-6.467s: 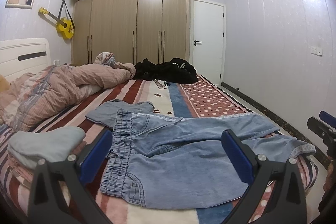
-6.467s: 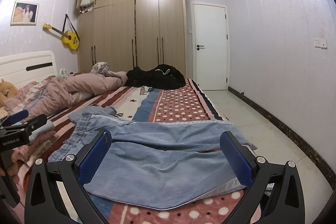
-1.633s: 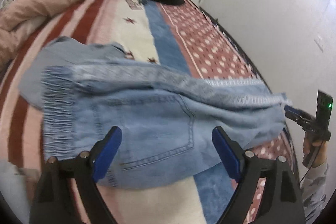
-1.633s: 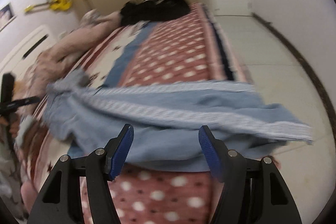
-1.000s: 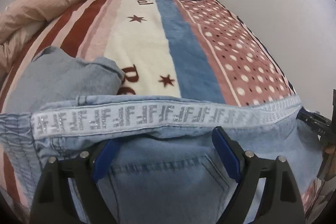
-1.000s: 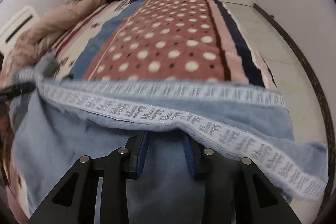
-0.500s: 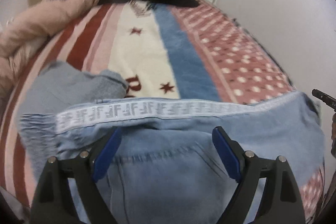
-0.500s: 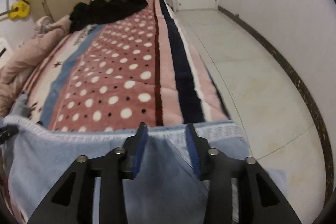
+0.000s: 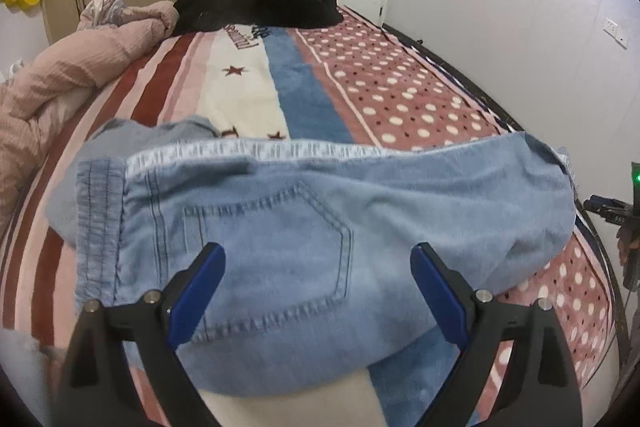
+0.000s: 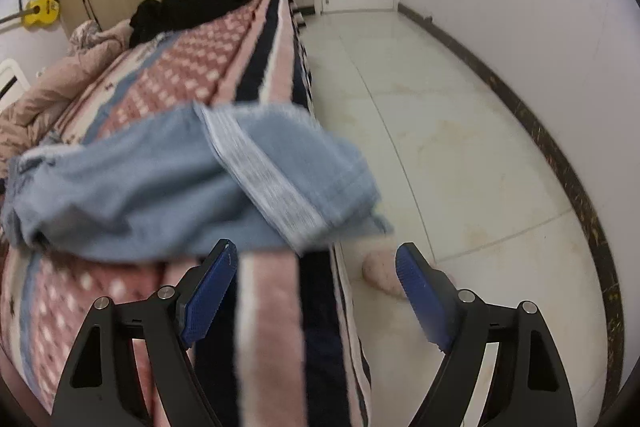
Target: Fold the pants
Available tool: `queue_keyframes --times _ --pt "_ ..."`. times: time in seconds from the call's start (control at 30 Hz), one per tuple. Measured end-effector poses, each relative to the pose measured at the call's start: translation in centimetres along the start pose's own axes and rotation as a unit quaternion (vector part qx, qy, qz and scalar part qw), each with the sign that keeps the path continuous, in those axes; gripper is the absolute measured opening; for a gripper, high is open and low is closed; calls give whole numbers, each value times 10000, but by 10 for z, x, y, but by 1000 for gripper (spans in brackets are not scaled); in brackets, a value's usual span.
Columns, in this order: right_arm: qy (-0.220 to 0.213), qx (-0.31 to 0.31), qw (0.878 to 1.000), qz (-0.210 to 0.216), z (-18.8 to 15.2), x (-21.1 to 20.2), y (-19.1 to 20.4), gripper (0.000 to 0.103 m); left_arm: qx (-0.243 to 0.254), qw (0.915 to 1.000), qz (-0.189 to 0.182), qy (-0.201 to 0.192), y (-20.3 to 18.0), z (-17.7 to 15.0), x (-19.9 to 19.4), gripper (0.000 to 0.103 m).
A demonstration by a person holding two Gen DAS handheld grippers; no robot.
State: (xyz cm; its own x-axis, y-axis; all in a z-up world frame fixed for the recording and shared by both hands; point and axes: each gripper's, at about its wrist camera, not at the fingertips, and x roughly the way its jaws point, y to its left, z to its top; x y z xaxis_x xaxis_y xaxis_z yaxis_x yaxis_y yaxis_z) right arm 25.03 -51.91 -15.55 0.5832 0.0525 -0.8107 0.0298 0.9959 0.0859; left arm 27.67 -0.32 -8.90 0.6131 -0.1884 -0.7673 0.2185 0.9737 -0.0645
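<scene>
Light blue denim pants (image 9: 304, 235) lie folded lengthwise across the bed, waistband at the left, a back pocket facing up, a white patterned side stripe along the far edge. My left gripper (image 9: 316, 291) is open and empty just above the seat of the pants. In the right wrist view the leg ends of the pants (image 10: 224, 183) rest at the bed's side edge, stripe showing. My right gripper (image 10: 316, 283) is open and empty, drawn back from the leg ends over the bed edge. It also shows at the far right of the left wrist view (image 9: 608, 207).
The striped and dotted blanket (image 9: 384, 83) covers the bed. A pink duvet (image 9: 56, 79) is bunched at the left and black clothes (image 9: 264, 3) lie at the far end. Tiled floor (image 10: 460, 131) and a pink slipper (image 10: 380, 271) are to the right of the bed.
My right gripper has let go of the leg ends, opened wide and pulled back toward the bed edge. The left gripper has lifted back a little; the pants lie flatter.
</scene>
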Motion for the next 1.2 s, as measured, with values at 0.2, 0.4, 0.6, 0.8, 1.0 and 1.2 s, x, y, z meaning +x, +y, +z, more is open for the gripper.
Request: queue_keyframes --times 0.2,0.4,0.6,0.8,1.0,1.2 --pt "-285 219 9992 -198 -1 30 -11 79 50 9998 170 109 -5 -9 5 92" --pt "-805 520 9953 172 26 33 -29 78 -56 9998 183 103 -5 -7 7 92" --pt "-938 763 9924 243 53 46 -36 78 -252 9994 203 154 -3 -1 17 92" --pt "-866 1334 9872 -131 60 61 -55 78 -288 9991 272 166 0 0 20 92" --pt "-946 2101 9730 149 47 54 -91 78 -337 9991 236 134 5 -1 17 92" --pt "-545 2385 9569 1564 22 62 -103 79 -325 9992 195 140 3 -5 14 92"
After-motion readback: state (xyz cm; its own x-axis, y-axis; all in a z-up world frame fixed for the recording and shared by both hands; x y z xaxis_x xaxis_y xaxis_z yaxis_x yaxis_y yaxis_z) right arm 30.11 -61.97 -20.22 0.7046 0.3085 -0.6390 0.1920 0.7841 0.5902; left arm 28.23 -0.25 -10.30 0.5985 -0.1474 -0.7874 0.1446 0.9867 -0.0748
